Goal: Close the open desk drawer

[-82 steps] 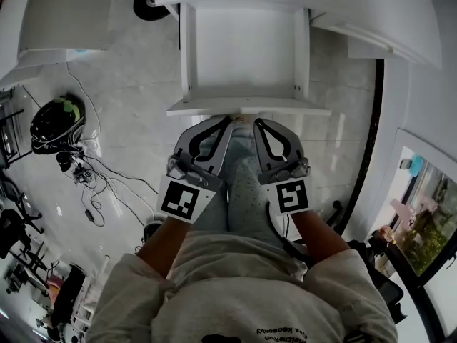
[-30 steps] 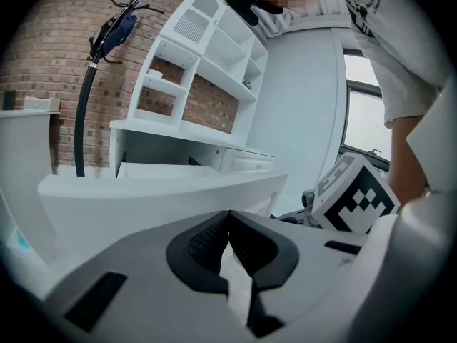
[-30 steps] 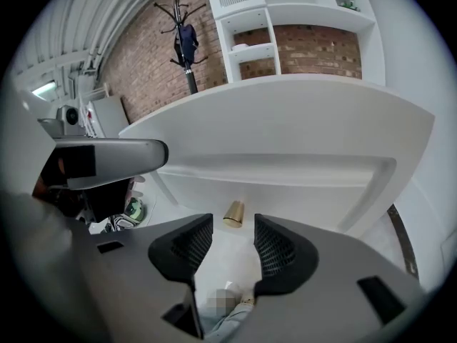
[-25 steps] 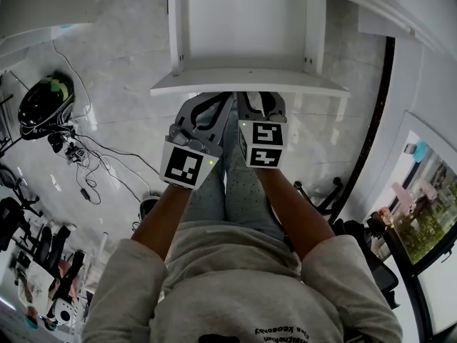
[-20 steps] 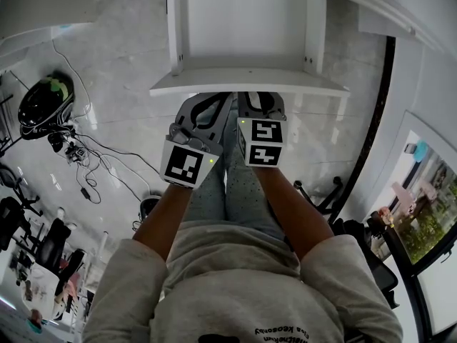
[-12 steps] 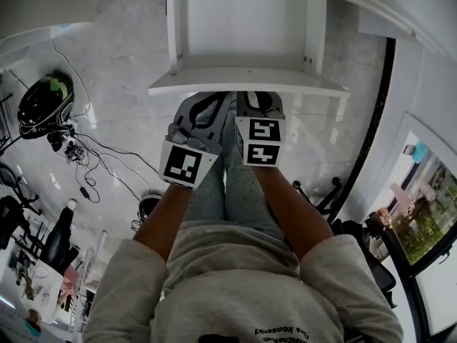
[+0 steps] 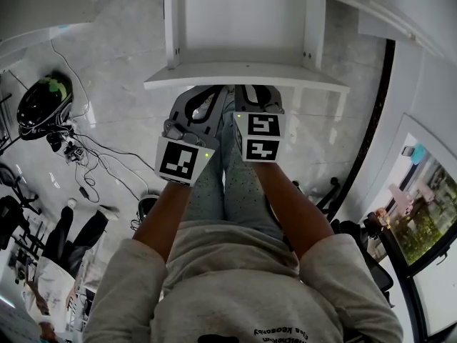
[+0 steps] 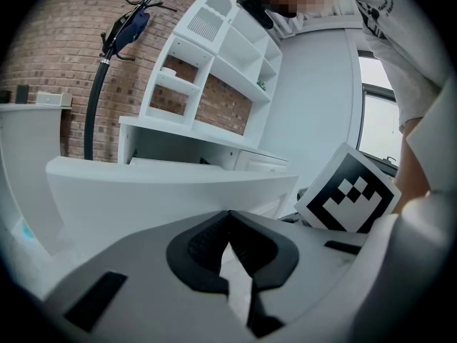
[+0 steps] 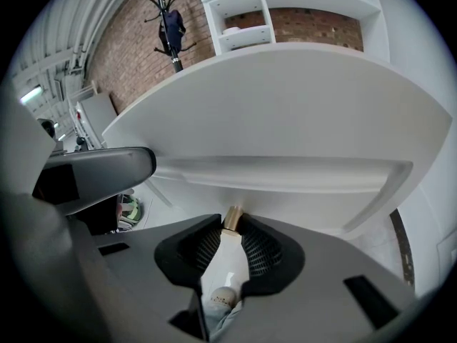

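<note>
The white drawer (image 7: 243, 20) stands pulled out of the desk, its front panel (image 7: 246, 77) nearest me. My right gripper (image 7: 255, 95) reaches up under that panel. In the right gripper view the jaws (image 9: 230, 224) are shut on a small brass knob (image 9: 233, 218) on the drawer front (image 9: 285, 127). My left gripper (image 7: 212, 95) sits just left of it, its fingertips against the panel. In the left gripper view its tips (image 8: 228, 216) meet, shut with nothing between them, and the drawer front (image 8: 164, 191) fills the view ahead.
The person's legs (image 7: 228, 184) are below the grippers. A dark helmet (image 7: 43, 106) and loose cables (image 7: 89, 166) lie on the tiled floor to the left. The white desk top (image 7: 400, 13) runs along the upper right. White shelves (image 8: 214, 63) and a coat stand (image 8: 107, 56) rise behind.
The drawer front and both grippers have shifted a little toward the desk. The left gripper has rolled slightly. Since 3.3 s ago, the right gripper has rolled onto its side.
</note>
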